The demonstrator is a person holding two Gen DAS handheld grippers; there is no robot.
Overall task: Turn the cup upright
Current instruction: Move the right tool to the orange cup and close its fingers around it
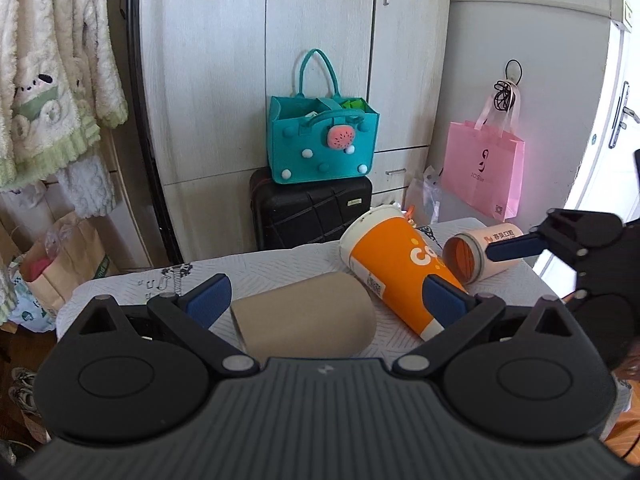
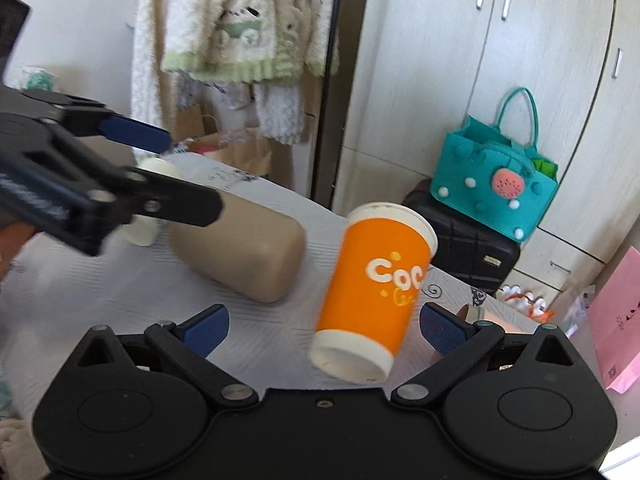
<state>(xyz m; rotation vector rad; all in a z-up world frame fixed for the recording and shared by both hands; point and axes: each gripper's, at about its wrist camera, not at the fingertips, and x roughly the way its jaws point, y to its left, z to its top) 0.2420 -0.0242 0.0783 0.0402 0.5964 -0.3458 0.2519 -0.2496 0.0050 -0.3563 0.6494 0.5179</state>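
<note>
Nearest the left wrist lens: left gripper (image 1: 326, 296), blue pads spread wide, gripping nothing. Between those pads, at 12 o'clock, brown paper cup (image 1: 306, 318) on its side on the white patterned tablecloth (image 1: 256, 268), flat bottom facing the lens. Just at 1 o'clock, orange cup (image 1: 394, 270), also tipped, white rim toward 11 o'clock, base behind the right-hand pad (image 1: 442, 298); contact with that pad impossible to judge. Further toward 2 o'clock, small beige cup (image 1: 482, 252) lying with its mouth toward the lens, right gripper (image 1: 516, 248) reaching in from 3 o'clock, one blue finger across its wall. Behind the table at 12 o'clock, teal felt bag (image 1: 324, 140) atop black suitcase (image 1: 312, 212); pink bag (image 1: 484, 168) hanging at 2 o'clock. Seen from the right wrist: right gripper (image 2: 324, 328) pads wide apart, closed on nothing, orange cup (image 2: 376, 288) between them nearer the right-hand pad, leaning, base toward the lens, rim toward 12 o'clock. Brown paper cup (image 2: 244, 248) at 10 o'clock, left gripper (image 2: 168, 172) entering from 9 o'clock.
</note>
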